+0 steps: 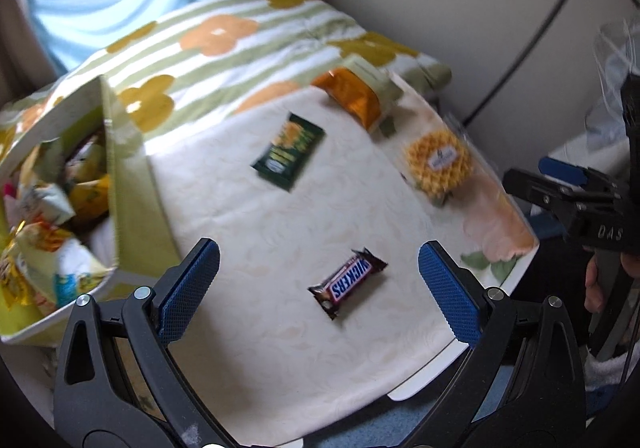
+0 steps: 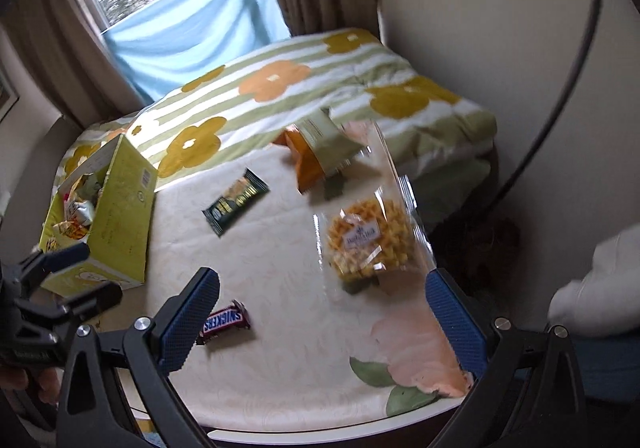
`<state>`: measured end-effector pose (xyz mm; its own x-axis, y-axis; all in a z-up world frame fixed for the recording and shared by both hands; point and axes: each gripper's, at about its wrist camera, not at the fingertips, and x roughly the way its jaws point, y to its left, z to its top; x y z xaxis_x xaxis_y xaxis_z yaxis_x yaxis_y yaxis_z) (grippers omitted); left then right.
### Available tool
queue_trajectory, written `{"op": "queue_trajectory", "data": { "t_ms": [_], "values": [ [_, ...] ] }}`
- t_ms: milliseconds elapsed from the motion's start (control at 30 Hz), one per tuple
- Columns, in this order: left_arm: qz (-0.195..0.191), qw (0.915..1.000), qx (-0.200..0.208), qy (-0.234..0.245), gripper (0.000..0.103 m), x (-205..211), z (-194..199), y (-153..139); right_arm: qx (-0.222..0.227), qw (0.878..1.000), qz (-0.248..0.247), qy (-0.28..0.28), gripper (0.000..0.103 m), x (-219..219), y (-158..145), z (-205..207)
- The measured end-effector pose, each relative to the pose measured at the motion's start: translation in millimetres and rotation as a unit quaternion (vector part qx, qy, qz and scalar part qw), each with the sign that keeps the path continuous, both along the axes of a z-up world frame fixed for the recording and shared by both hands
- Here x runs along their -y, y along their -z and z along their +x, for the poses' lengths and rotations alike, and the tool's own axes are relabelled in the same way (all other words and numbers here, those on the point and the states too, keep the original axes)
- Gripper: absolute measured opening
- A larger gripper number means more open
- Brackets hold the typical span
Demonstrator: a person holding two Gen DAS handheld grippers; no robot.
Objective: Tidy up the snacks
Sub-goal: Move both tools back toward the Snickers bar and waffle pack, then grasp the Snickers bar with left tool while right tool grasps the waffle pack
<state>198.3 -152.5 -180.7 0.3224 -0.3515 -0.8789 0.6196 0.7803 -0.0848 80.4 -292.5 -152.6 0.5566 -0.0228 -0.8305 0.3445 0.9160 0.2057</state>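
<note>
A Snickers bar [image 1: 347,283] [image 2: 224,322] lies on the cream table [image 1: 280,328] [image 2: 280,328], just ahead of my open left gripper [image 1: 318,272]. Farther back rest a dark green snack packet [image 1: 289,151] [image 2: 235,201], an orange packet [image 1: 350,95] [image 2: 304,163] and a waffle in a clear bag [image 1: 438,161] [image 2: 370,240]. My right gripper [image 2: 322,294] is open with the waffle bag just beyond its fingertips. The yellow-green box [image 1: 132,183] [image 2: 116,215] at the left holds several wrapped snacks. The right gripper [image 1: 556,183] also shows at the left wrist view's right edge.
A pale green packet [image 1: 372,79] [image 2: 328,145] leans on the orange one. A flowered striped blanket [image 1: 224,35] [image 2: 280,79] lies behind the table. A black cable [image 1: 532,39] hangs along the wall at right. A window with blue cloth [image 2: 192,23] is at the back.
</note>
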Motion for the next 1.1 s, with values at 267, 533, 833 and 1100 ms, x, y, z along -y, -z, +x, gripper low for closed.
{"op": "queue_trajectory", "data": {
  "t_ms": [267,533,833,1100],
  "values": [
    [0.041,0.9947,-0.04,0.085,0.092,24.8,3.9,56.3,-0.01,0.998,0.043,0.049,0.102,12.5,46.5,3.3],
    [0.071,0.9805,-0.07,0.17,0.071,40.7,5.8,104.5,-0.02,0.994,0.059,0.087,0.102,12.8,79.2,14.5],
    [0.087,0.9655,-0.082,0.231,0.044,49.6,-2.1,124.8,-0.019,0.991,0.058,0.121,0.098,14.8,96.1,20.4],
    [0.097,0.964,-0.082,0.234,0.027,47.0,2.5,123.8,-0.01,0.984,0.076,0.159,0.097,25.3,104.6,28.2]
  ]
}}
